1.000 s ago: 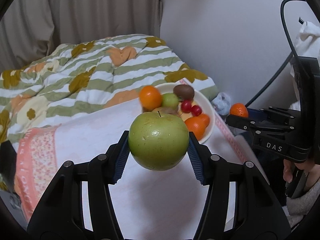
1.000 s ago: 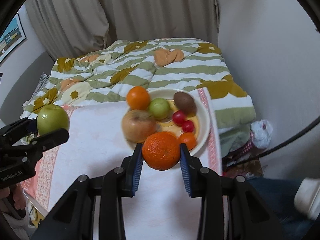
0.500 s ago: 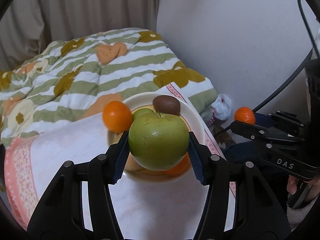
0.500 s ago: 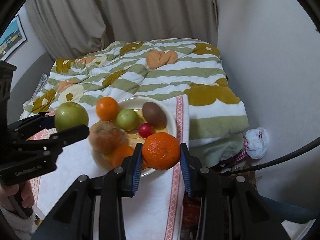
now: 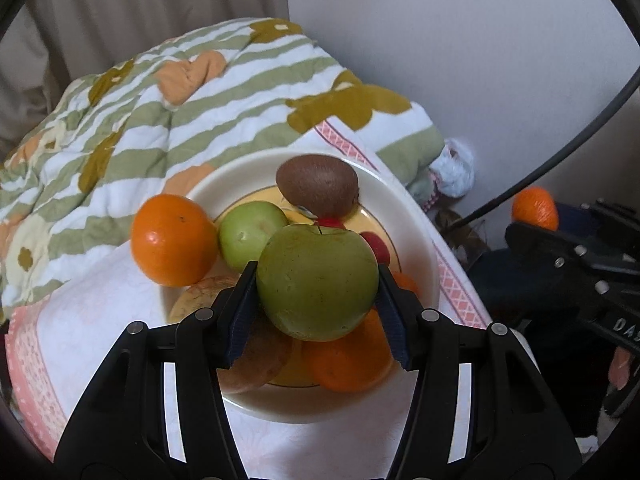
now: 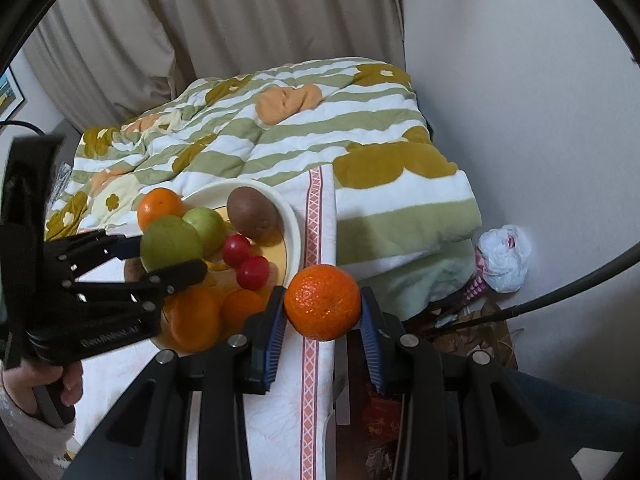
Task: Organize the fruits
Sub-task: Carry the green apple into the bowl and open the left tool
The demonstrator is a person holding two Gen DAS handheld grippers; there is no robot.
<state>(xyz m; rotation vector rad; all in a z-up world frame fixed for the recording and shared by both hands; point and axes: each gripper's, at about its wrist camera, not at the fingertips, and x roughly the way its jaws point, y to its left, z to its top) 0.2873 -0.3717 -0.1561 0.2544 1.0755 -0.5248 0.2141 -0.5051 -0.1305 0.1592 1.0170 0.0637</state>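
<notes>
A striped floral quilt (image 6: 280, 136) lies before beige curtains (image 6: 240, 20).

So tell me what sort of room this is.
Most likely a bedroom: a rumpled flowered quilt lies across what seems to be a bed, curtains hang behind it, and the fruit plate sits on a cloth-covered table beside it.

From my left tongs' view, the green apple (image 5: 317, 282) I grip covers most of the two small red fruits (image 5: 375, 245), leaving only slivers, and hides the top of the orange (image 5: 348, 360) beneath it. A brownish fruit (image 5: 256, 354) sits half behind my left finger, so I cannot tell what it is. My right gripper (image 5: 568, 264) is cut off by the frame edge. In the right view, my left gripper (image 6: 172, 260) masks the near-left part of the plate (image 6: 291, 216), and the picture (image 6: 10, 96) on the wall is clipped at the edge.
</notes>
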